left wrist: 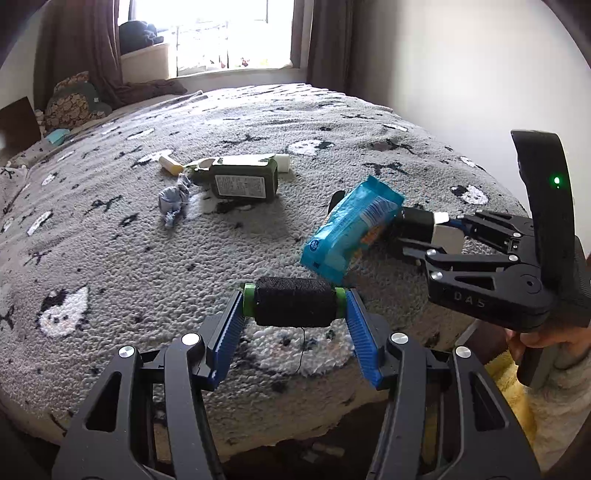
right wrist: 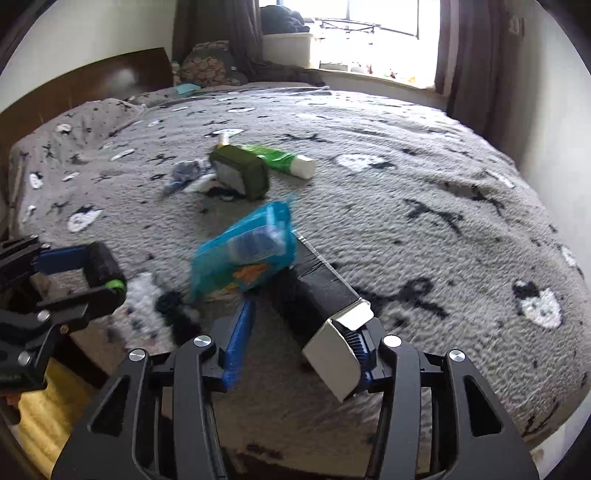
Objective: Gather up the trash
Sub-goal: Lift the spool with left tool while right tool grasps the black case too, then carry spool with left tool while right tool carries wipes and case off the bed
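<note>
My left gripper (left wrist: 295,308) is shut on a spool of black thread (left wrist: 295,306) with green ends, held over the near edge of the bed. The spool also shows in the right wrist view (right wrist: 103,267). My right gripper (right wrist: 277,291) is shut on a blue snack packet (right wrist: 245,251) and a black box with a white end (right wrist: 325,306) that lies along its right finger. The packet (left wrist: 351,227) is tilted above the blanket. A dark green pouch (left wrist: 240,181), a crumpled blue wrapper (left wrist: 173,201), a yellow stick (left wrist: 170,163) and a green tube (right wrist: 280,158) lie mid-bed.
The grey patterned blanket (left wrist: 110,240) covers the bed. A window (left wrist: 207,33) with brown curtains is behind it, pillows (left wrist: 74,99) at the far left, a white wall (left wrist: 461,66) to the right. Yellow fabric (right wrist: 48,406) lies below the bed edge.
</note>
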A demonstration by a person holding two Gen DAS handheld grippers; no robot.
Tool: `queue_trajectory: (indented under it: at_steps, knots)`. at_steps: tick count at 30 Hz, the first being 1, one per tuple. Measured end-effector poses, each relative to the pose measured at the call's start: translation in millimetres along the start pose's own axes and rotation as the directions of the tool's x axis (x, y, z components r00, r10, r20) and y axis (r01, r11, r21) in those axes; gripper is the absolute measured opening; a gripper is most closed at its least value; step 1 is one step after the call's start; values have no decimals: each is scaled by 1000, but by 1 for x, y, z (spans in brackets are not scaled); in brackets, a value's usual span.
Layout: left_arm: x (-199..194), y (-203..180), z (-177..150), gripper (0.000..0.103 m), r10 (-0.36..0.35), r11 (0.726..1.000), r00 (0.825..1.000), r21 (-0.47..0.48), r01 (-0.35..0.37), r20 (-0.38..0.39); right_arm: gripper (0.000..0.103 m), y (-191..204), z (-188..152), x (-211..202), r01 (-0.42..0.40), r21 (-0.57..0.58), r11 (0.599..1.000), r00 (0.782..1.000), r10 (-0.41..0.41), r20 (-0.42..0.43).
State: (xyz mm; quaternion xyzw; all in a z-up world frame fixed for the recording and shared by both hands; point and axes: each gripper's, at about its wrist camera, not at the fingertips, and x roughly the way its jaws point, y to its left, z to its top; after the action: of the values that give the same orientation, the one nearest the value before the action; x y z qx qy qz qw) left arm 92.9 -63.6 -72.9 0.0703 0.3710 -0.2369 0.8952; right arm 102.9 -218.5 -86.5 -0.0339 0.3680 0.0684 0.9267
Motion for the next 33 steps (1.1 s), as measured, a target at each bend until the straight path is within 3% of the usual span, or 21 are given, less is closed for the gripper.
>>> queue_trajectory:
  at_steps: [3,5,8,10,16,20,33]
  knots:
    - [7,0,2,52,3,1000,1000,-5,-3,-6,52,-8,6,4,21,13,1000,1000,-21,1]
    - [9,0,1,52,5,1000,1000,-4,-5,-9,64,-12,8,3,58,18,998,998,-59,15]
    - [9,0,-1,52,9,1000,1000,1,-9,-10,71,-21,12,-3,103,42,994,993,-104,47]
    - [9,1,-2,52,13,1000,1000,2,-13,-11,72,-27,14,-10,111,63,992,991,-115,73]
    - [5,2,-3,52,22,1000,1000,0,-22,-10,72,-18,17,-18,35,56,998,993,-41,108]
    - [4,3,-2,52,21,1000,1000,-4,-21,-8,72,-9,23,-20,59,40,997,988,-64,137]
    - [-2,13,-7,52,31,999,999,-21,-31,-9,71,19,35,-2,-62,-15,998,993,63,100]
